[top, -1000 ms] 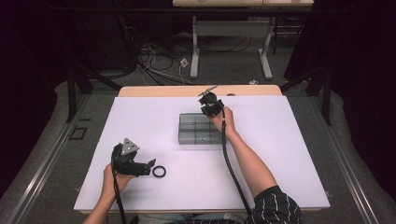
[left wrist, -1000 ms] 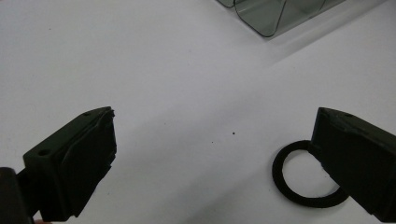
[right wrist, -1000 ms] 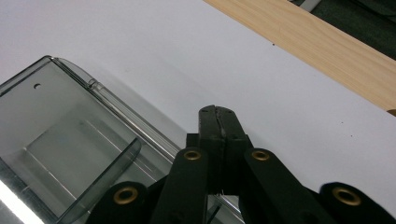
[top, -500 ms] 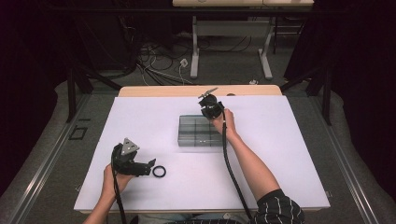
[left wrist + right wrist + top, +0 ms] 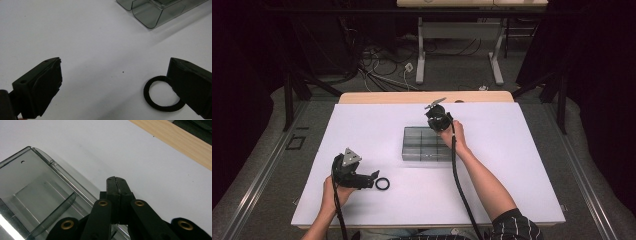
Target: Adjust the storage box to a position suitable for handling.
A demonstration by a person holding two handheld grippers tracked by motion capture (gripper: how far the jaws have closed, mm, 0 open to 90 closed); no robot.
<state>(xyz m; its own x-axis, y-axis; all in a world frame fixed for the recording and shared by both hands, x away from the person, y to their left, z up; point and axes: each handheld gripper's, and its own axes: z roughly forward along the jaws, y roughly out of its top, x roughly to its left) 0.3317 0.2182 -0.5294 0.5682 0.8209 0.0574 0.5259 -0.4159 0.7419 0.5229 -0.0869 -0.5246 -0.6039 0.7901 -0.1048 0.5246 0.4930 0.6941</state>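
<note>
left tool (image 5: 113,82), jaws apart, has the black ring (image 5: 162,93) beside 1 jaw.

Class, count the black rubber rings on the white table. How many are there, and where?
1. The black ring lies flat on the white table, beside the left gripper's open fingers. The clear compartment box could hide others.

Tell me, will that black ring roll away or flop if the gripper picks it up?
The black ring lies flat on the white table, so it probably won't roll unless stood on edge. It looks thin and rubbery, so likely light and a bit bendy. The left gripper is open beside it; flat things can be tricky to pinch.
</note>
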